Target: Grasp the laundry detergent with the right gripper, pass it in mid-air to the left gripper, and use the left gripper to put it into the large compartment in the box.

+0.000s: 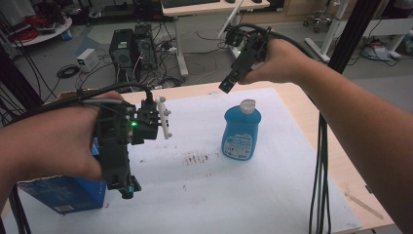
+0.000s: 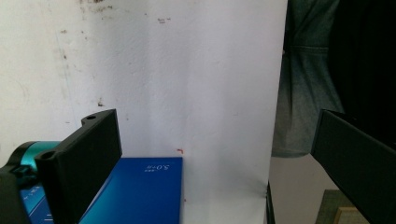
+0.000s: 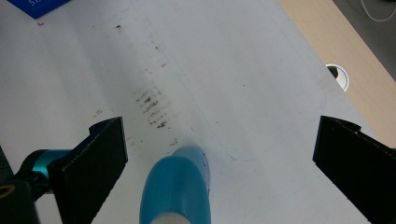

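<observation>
Your right gripper [image 1: 229, 84] hangs in the air above the blue bottle [image 1: 241, 129], with its jaws spread wide and grasping nothing. The bottle stands upright on the white sheet [image 1: 272, 195], a little right of the middle. It is bright blue with a whitish cap and a printed label on the front; in the right gripper view you see its shoulder and cap from above [image 3: 180, 191]. Your left gripper [image 1: 124, 187] is also released, held over the blue box [image 1: 68, 192] at the near left corner.
</observation>
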A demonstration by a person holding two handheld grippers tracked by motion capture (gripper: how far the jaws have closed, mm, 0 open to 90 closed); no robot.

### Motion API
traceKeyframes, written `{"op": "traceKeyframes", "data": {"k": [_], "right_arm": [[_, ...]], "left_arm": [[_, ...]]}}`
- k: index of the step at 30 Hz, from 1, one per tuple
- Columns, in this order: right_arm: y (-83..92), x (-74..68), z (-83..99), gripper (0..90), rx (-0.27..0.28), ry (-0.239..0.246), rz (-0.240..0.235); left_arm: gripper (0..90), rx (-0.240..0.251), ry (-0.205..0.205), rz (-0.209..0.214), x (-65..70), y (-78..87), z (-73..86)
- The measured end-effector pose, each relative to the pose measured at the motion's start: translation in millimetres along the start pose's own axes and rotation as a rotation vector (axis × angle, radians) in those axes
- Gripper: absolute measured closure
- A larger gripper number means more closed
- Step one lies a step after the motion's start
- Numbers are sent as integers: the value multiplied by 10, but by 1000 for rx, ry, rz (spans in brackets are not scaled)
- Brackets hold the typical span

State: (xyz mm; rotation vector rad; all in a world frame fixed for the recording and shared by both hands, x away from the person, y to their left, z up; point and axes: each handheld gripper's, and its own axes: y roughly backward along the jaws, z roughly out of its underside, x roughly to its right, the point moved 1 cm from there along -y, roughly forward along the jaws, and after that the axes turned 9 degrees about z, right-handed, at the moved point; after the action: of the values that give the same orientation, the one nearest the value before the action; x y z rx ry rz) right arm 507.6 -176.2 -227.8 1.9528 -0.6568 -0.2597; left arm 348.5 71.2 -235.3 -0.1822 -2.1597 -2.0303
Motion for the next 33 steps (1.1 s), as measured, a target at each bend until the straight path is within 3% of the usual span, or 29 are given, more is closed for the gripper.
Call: {"op": "traceKeyframes", "data": {"k": [8, 10, 11, 18, 25, 33], "right_arm": [[222, 68, 372, 21, 66, -64, 7], [309, 82, 555, 21, 107, -89, 9], [309, 82, 555, 21, 107, -89, 9], [452, 69, 1003, 21, 221, -129, 6], [423, -24, 1319, 21, 295, -141, -5], [263, -83, 1545, 21, 316, -178, -28]], "left_arm": [[17, -12, -1, 3, 21, -28, -56], [17, -16, -4, 1, 29, -32, -74], [17, -17, -4, 2, 34, -36, -82], [17, -22, -6, 3, 66, -52, -138], [17, -29, -9, 0, 82, -42, -164], [17, -27, -15, -1, 106, -44, -175]]}}
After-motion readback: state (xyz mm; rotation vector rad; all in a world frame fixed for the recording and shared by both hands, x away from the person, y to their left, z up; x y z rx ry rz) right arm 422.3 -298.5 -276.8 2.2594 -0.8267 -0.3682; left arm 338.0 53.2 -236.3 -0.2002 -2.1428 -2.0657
